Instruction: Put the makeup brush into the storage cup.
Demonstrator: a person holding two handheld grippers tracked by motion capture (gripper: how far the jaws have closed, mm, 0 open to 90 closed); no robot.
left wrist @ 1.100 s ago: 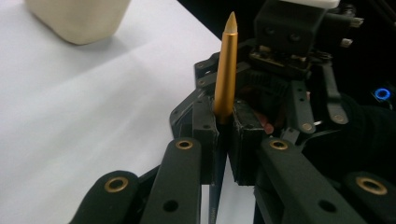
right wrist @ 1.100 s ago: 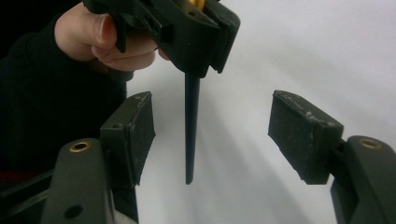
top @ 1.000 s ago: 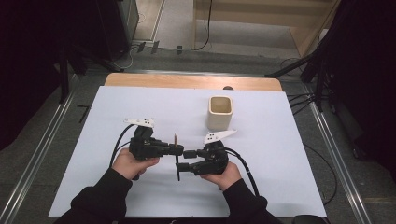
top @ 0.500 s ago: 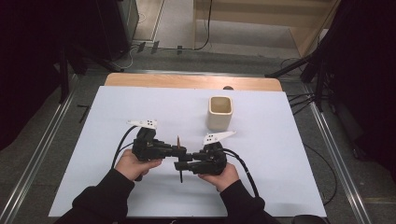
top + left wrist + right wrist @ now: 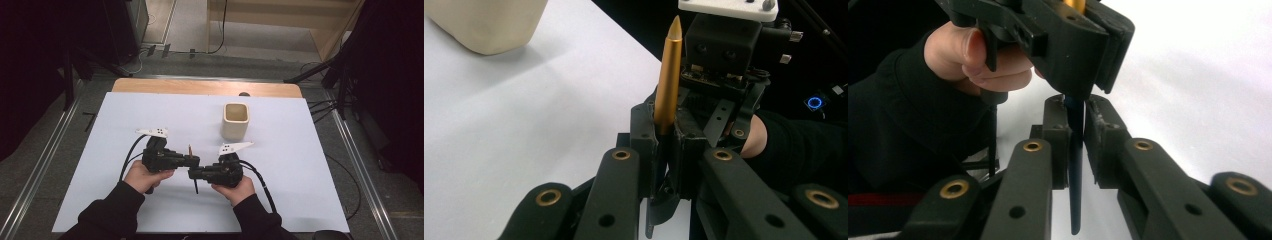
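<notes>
A pen with a gold barrel (image 5: 667,75) and a dark lower part (image 5: 1075,170) is held crosswise between both grippers over the white table (image 5: 300,165). My left gripper (image 5: 189,160) is shut on the gold barrel (image 5: 190,149), and its pads (image 5: 645,135) press the barrel from both sides. My right gripper (image 5: 194,174) faces it from the right, shut on the dark part (image 5: 196,186) just below. In the right gripper view my left gripper (image 5: 1083,45) fills the top. The right gripper's body (image 5: 724,50) shows beyond the pen in the left gripper view.
A beige square cup (image 5: 235,120) stands upright behind the grippers at centre right; its base (image 5: 489,25) appears at the upper left of the left gripper view. Cables trail from both grippers toward the person. A wooden strip (image 5: 205,87) runs along the far table edge.
Both hands have shifted only slightly and stay close together. The pen remains held between the two grippers, its gold tip now showing a little more clearly.
</notes>
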